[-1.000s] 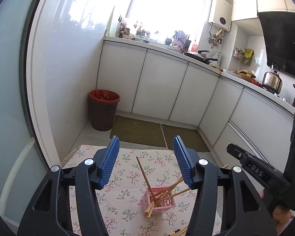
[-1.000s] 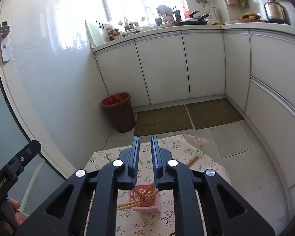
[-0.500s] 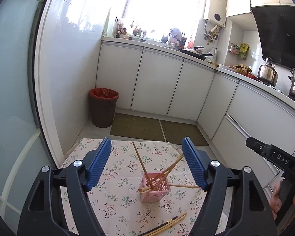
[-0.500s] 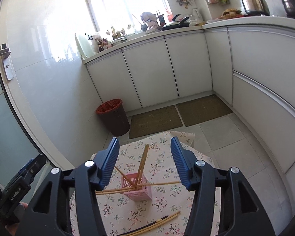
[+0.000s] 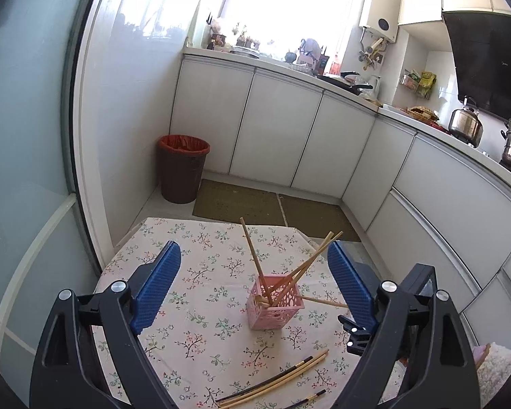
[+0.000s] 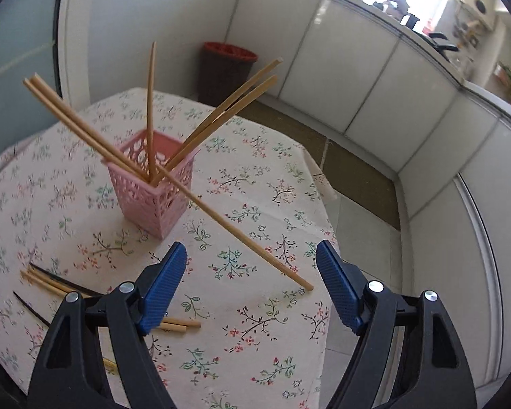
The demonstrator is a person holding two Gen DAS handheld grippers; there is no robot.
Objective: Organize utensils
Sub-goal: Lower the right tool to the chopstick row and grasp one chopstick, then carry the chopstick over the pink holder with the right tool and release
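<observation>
Chopsticks [image 6: 231,225]: six in pink holder [image 6: 153,191]

So the holder [image 5: 275,301] sits on the table [image 5: 201,272], roughly mid-table, with chopsticks [image 6: 150,109] standing in it and fanning out every which way. More loose chopsticks [image 5: 279,380] lie flat on the near side of the table. Past the far edge there's a bin [image 5: 183,167] on the floor to the left, cabinets [image 5: 272,129] behind it, and floor mats [image 5: 236,202] in between.
</observation>
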